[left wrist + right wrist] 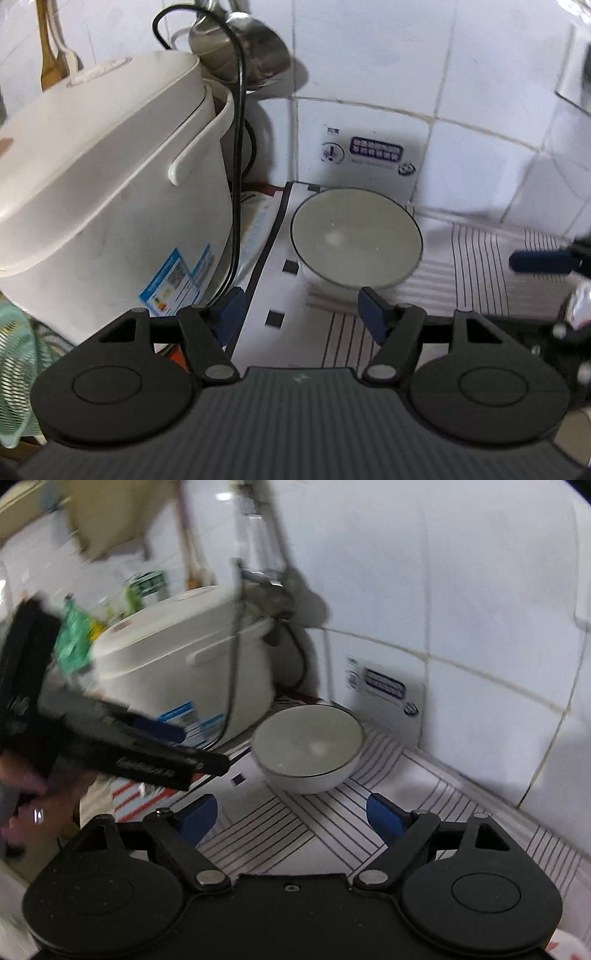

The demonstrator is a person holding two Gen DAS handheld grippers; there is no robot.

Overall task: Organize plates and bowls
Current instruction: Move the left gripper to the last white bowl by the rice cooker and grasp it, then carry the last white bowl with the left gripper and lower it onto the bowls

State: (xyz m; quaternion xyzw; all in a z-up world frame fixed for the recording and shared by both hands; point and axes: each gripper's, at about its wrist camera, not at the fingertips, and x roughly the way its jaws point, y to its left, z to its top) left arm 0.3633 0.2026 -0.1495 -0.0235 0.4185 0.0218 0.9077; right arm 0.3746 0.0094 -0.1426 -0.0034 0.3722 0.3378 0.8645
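A white bowl (356, 238) sits right side up on a striped mat (476, 258), in the corner by the tiled wall (369, 55). A big white rice cooker (110, 192) stands just beside it, with a black cord (238, 147) hanging down its side. The left gripper (301, 314) has its blue fingers (373, 314) spread apart, with nothing between them. The right gripper (291, 818) is spread wide too and holds nothing. Both are near the bowl but not touching it
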